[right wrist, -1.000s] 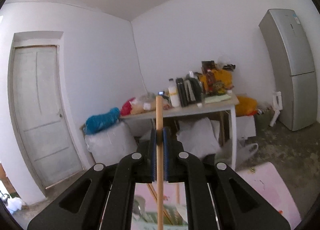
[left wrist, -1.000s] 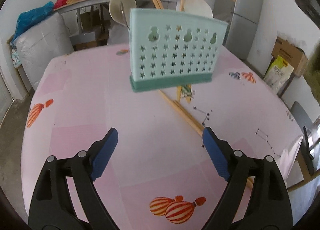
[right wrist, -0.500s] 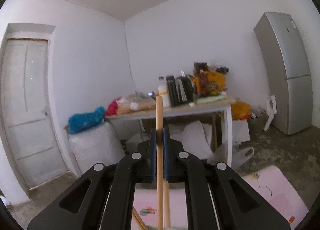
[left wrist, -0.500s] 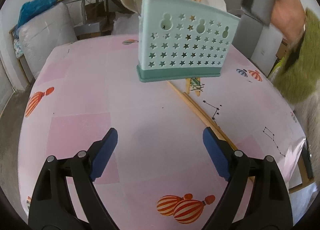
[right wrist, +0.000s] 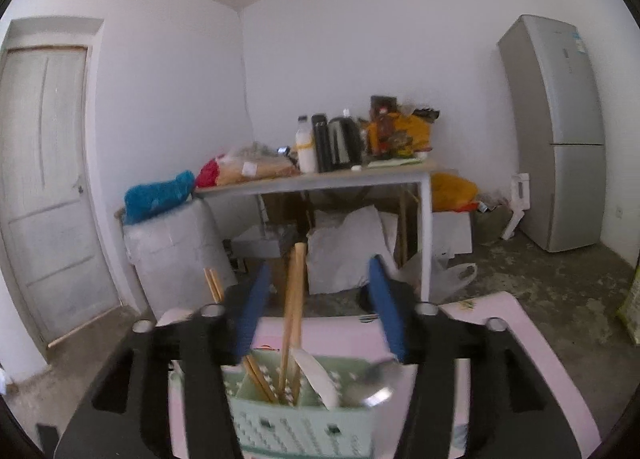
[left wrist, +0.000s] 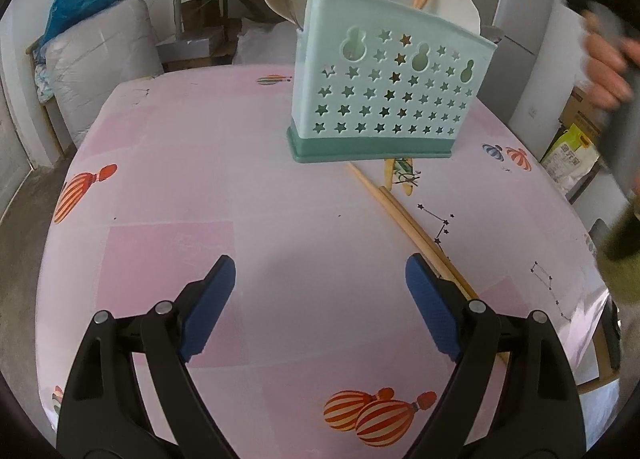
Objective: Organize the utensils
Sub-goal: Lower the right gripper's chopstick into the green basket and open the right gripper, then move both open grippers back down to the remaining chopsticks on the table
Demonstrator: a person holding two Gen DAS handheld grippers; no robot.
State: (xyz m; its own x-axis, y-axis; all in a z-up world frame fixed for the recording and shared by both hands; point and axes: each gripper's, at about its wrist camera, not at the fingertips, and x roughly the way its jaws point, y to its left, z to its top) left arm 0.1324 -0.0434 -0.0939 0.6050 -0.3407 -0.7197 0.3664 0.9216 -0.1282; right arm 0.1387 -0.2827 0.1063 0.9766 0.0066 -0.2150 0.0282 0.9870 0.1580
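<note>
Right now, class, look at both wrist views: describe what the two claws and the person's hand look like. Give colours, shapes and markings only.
The left claw has glossy black plastic arms with long cut-out slots and round silver rivets, and flat blue textured pads on its fingers. The right claw is built the same way: black arms, silver rivets, blue pads. The person's bare hand appears blurred at the edge. No cables or printed markings show.
</note>
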